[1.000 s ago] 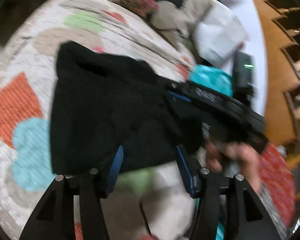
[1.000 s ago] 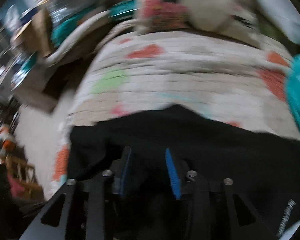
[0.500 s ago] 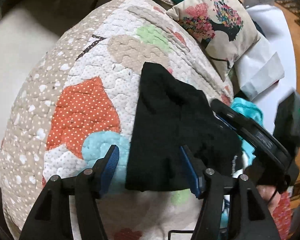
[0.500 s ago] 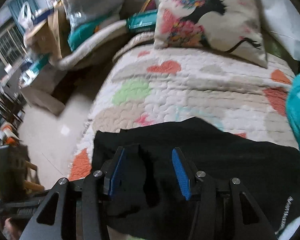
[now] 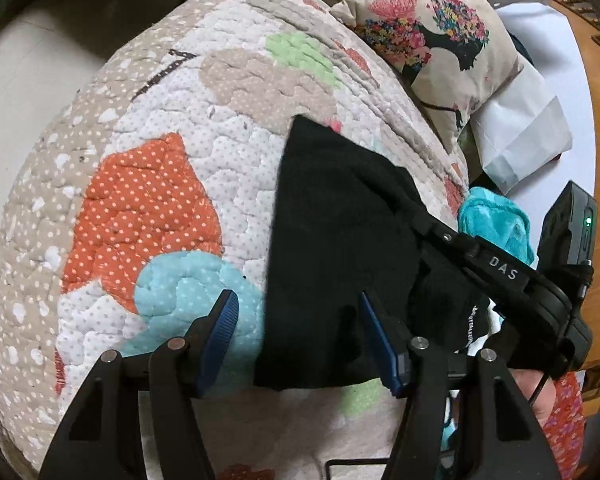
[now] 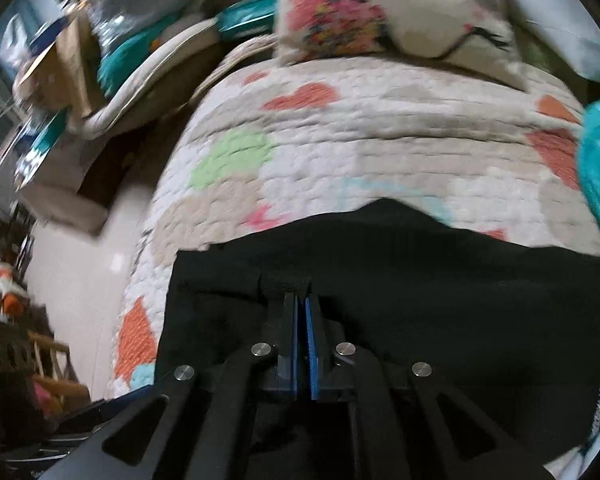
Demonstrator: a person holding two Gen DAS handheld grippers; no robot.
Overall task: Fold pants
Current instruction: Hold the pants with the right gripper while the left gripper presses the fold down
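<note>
The left gripper (image 5: pixel 298 340) with blue pads has its jaws spread wide and holds nothing; one pad is over the near edge of the folded black cloth pants (image 5: pixel 340 256) and the other is over the soft quilted bed cover with orange, blue and green patches (image 5: pixel 148 208). The pants lie flat on the cover. The right gripper (image 6: pixel 301 312) has its jaws squeezed together on the near edge of the pants, where a small fold of black cloth sticks up at the tips; this view is blurry, so the pinch looks tight but is hard to see well. Beside the pants, on the right, lies a fuzzy teal cloth (image 5: pixel 496 220). Past the pants, at the far end of the cover, rests a cream square pillow with bright flowers (image 5: pixel 432 44).
</note>
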